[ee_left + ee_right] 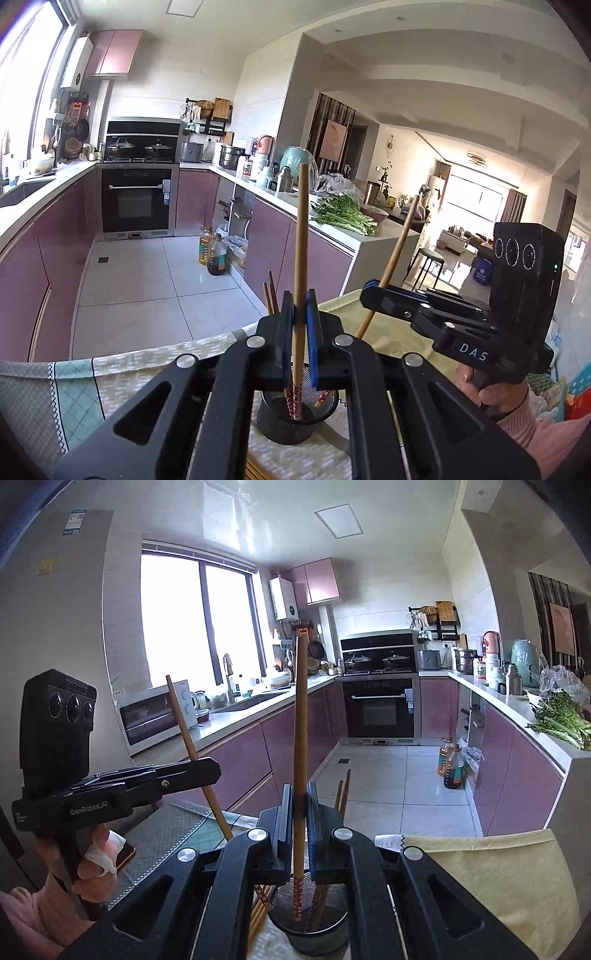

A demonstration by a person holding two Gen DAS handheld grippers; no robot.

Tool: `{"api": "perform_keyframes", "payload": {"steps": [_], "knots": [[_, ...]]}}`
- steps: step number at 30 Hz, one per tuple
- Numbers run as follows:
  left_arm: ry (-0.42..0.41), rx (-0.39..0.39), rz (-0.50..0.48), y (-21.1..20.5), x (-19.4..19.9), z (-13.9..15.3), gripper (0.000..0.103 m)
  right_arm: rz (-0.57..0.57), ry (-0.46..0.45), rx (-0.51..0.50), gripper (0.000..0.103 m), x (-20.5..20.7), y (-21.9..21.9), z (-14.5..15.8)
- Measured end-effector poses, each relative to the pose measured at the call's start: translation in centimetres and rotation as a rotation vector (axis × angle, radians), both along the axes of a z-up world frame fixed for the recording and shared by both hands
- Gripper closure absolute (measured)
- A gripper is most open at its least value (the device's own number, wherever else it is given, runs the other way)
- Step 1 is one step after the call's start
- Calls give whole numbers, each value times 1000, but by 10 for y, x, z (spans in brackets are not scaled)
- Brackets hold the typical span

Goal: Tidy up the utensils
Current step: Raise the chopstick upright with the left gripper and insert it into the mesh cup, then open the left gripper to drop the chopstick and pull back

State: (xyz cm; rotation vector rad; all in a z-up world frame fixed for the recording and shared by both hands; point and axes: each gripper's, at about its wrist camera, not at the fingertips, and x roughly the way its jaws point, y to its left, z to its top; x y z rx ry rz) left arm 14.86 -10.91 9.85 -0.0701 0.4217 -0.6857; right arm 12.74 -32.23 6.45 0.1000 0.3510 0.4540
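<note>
The left gripper (300, 310) and right gripper (298, 801) each pinch one chopstick (301, 236) above the mesh holder (295, 417); a tilted release could miss it.

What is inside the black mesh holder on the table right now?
In the black mesh holder, red-patterned chopstick ends stand inside, one belonging to the chopstick pinched by the right tongs. The tongs' frame covers the holder's rim, so the count stays unclear.
</note>
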Motion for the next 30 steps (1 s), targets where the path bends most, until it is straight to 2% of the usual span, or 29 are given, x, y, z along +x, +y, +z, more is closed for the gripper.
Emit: {"api": "perform_keyframes", "payload": {"steps": [4,11,15,20,25,28,29,30], "knots": [[42,68,9,-16,13,-16,96,-8,50,-24,97,13,3,-15],[159,197,-47,-35,30,-61,96,-6,168,-75,97,30,10,-44],[203,225,-51,-37,43,-81,95,6,256,-111,97,40,15,-62],[230,252,-44,-43,56,-91,95,-5,305,-117,97,51,19,-75],[220,246,-3,-42,62,-97,86,-38,324,-92,95,59,14,-81],[196,213,42,-30,58,-92,75,-53,311,-81,93,55,10,-80],[181,205,73,-25,55,-91,66,-58,303,-75,86,55,9,-78],[164,199,104,-20,50,-88,63,-66,285,-67,79,50,8,-76]]}}
